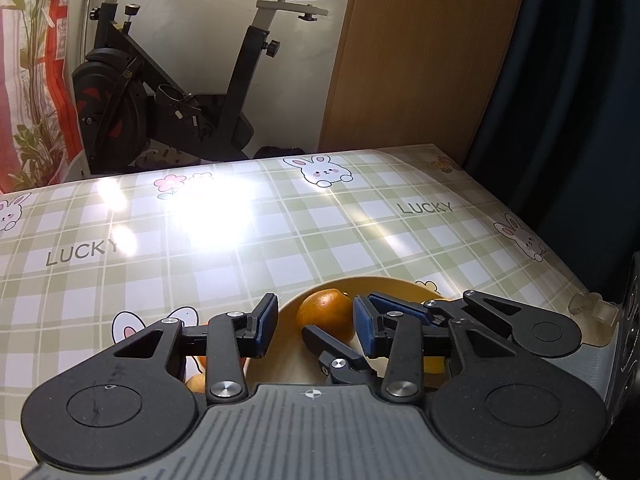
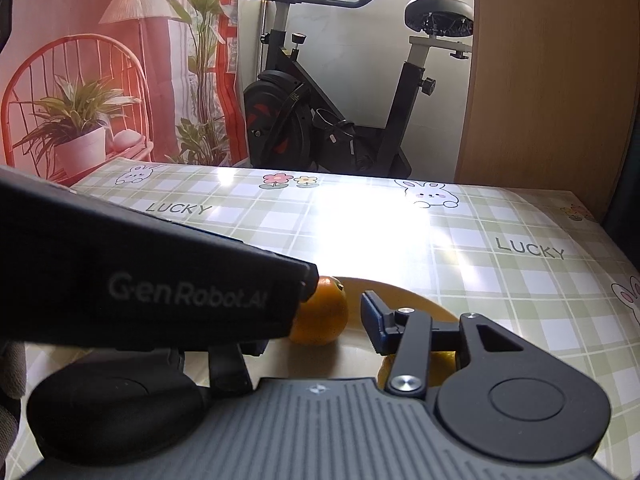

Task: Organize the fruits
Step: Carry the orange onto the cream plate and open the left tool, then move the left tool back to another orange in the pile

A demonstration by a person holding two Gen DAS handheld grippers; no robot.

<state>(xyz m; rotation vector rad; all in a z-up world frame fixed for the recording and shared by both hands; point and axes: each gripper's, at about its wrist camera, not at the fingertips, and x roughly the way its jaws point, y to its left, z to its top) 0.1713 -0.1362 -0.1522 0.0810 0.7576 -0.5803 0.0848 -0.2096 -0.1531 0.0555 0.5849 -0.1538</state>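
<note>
An orange (image 1: 326, 312) lies in a yellow bowl (image 1: 384, 282) on the checked tablecloth. My left gripper (image 1: 316, 326) is open, with the orange just ahead between its blue pads. The right gripper comes in from the right, and one of its fingers (image 1: 400, 306) crosses behind my left gripper's right pad. In the right wrist view the same orange (image 2: 324, 312) sits in the bowl (image 2: 400, 291). The right gripper (image 2: 316, 328) is open; its left finger is hidden by the left gripper's black body (image 2: 160, 288). A yellow fruit (image 2: 442, 362) lies under its right finger.
Two small orange fruits (image 1: 197, 380) lie left of the bowl, half hidden under my left gripper. A clear plastic piece (image 1: 592, 314) sits at the table's right edge. An exercise bike (image 1: 180, 92) and a wooden panel (image 1: 420, 52) stand beyond the far edge.
</note>
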